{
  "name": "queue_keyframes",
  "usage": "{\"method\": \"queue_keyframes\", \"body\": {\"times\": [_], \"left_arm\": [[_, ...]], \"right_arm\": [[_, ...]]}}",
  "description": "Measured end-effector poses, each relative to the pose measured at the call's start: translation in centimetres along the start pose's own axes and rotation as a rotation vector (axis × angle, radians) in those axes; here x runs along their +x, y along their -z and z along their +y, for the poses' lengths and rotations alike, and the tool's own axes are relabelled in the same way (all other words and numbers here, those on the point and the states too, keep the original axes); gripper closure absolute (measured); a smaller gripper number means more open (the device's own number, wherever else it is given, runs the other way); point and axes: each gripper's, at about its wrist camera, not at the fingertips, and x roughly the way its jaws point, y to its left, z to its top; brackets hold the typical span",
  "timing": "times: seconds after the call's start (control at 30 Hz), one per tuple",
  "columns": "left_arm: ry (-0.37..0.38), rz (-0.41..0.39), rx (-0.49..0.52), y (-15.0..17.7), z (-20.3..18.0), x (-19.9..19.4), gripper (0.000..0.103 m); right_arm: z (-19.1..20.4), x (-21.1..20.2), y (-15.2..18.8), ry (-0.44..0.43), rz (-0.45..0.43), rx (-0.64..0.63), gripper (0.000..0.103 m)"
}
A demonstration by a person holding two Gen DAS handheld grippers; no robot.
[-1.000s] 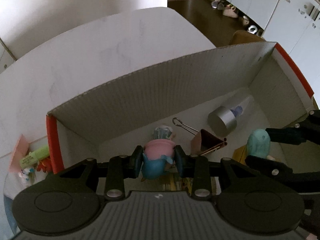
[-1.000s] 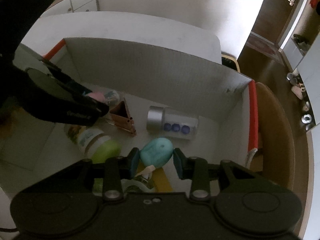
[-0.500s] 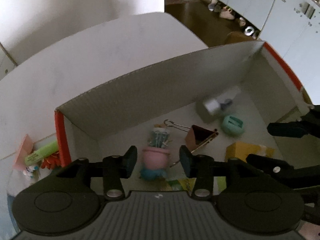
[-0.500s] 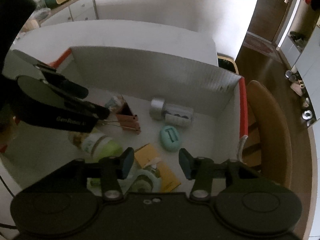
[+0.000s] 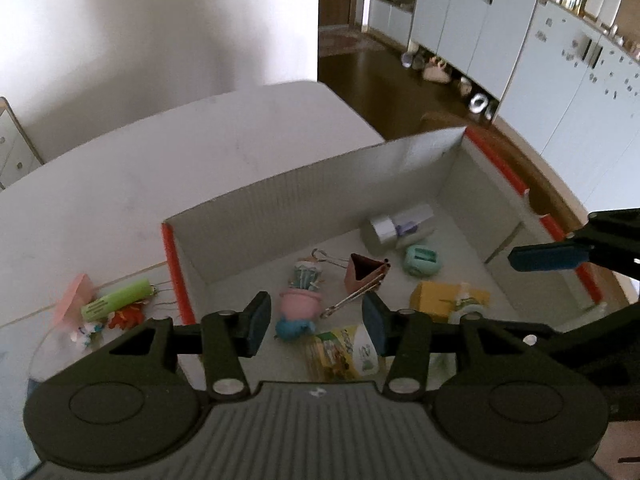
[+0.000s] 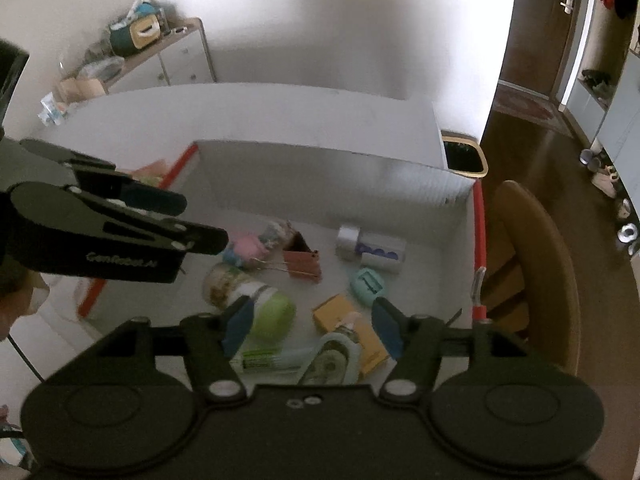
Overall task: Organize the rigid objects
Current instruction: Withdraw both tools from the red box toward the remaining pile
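Blue-padded and spread wide, the left gripper (image 5: 316, 322) hung empty above the cardboard box (image 5: 304, 196); the right gripper (image 6: 314, 326) was equally parted and empty. Inside the box lay the pink figurine (image 5: 298, 300), beside the brown binder clip (image 5: 364, 272), with the teal case (image 6: 369, 285) near the silver-capped bottle (image 6: 370, 249).

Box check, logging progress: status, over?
Left gripper open, right gripper open, both empty. Pink figurine and teal sharpener lying in box. Nothing blocking.
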Motion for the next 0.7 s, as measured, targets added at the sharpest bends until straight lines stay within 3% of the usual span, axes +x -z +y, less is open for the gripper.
{"method": "queue_keyframes", "body": {"times": [0.2, 0.3, 0.6, 0.7], "left_arm": [[0.01, -0.048, -0.007, 1.0, -0.1, -2.7, 0.053], [0.024, -0.07, -0.021, 1.6, 0.1, -3.9, 0.043], [0.054, -0.134, -0.048, 3.9, 2.1, -7.8, 0.042], [0.057, -0.158, -0.058, 4.7, 2.9, -8.8, 0.034]], "right_arm": [[1.0, -1.7, -0.3, -0.026, -0.041, 0.014, 0.027], [1.5, -2.6, -0.2, -0.029, -0.061, 0.016, 0.021], [3.2, -4.3, -0.2, -0.037, -0.11, 0.061, 0.012], [4.2, -4.7, 0.0, -0.035, -0.137, 0.077, 0.006]]}}
